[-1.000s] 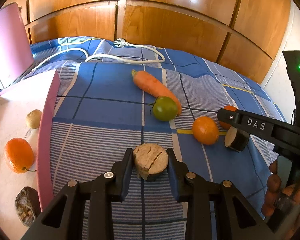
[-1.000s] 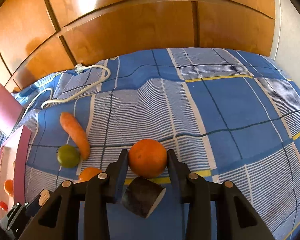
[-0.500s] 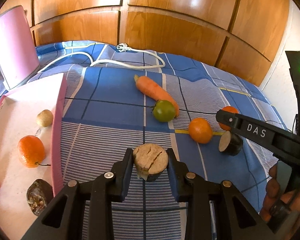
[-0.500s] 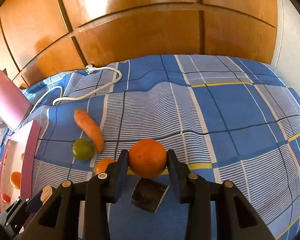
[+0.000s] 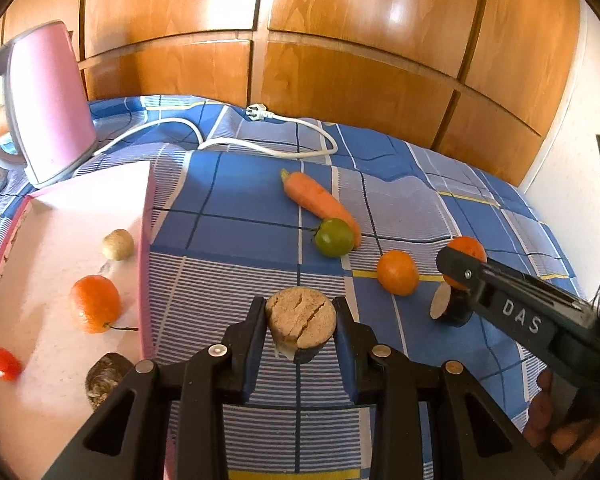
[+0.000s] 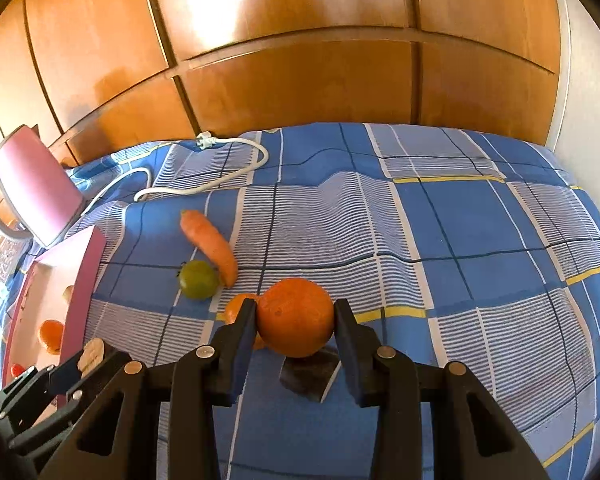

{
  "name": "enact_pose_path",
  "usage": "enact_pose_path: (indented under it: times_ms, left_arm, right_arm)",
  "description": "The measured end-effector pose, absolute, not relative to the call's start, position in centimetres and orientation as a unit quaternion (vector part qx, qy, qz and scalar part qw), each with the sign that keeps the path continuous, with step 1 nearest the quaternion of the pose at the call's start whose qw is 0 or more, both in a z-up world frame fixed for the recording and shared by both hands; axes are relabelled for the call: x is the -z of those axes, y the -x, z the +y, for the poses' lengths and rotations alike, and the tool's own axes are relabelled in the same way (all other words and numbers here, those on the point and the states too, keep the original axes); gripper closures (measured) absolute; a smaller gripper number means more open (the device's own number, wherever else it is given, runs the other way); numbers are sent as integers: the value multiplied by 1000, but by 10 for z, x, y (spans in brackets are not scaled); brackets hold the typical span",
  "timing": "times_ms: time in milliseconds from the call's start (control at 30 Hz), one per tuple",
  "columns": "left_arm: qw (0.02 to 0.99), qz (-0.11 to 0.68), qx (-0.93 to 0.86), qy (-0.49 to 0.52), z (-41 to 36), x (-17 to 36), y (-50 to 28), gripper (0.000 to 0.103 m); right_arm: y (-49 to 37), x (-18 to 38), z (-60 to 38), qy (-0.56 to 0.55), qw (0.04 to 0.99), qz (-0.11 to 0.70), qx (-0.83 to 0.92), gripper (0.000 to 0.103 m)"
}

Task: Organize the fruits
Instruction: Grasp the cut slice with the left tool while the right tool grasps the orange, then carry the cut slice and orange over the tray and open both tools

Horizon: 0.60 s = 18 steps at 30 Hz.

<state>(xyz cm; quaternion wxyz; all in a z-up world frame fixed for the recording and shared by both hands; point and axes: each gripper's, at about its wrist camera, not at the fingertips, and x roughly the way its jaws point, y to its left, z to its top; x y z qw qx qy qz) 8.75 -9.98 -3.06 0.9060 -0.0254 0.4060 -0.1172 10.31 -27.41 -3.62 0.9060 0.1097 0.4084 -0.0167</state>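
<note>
Since a second ago both grippers have been raised above the blue checked cloth point(image 5: 240, 200). At left, the cut brown piece point(image 5: 301, 322) is clamped in the left gripper point(image 5: 301, 332) beside the pink tray point(image 5: 144, 240); at right, an orange point(image 6: 295, 317) is clamped in the right gripper point(image 6: 295, 330).

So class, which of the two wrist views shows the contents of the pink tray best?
The left wrist view. The pink tray lies open there, showing a potato, an orange, a small red tomato and a dark lump. The right wrist view sees the tray edge-on, with most of its contents hidden.
</note>
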Motion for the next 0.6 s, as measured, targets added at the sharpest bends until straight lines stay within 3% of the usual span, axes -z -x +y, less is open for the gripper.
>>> enact_pose_path:
  times_ms: [600]
  left_arm:
    - [920,379,85,51,-55,2,-65,70]
  right_arm:
    - [-75,24,-234,-92,909,404,-43,64]
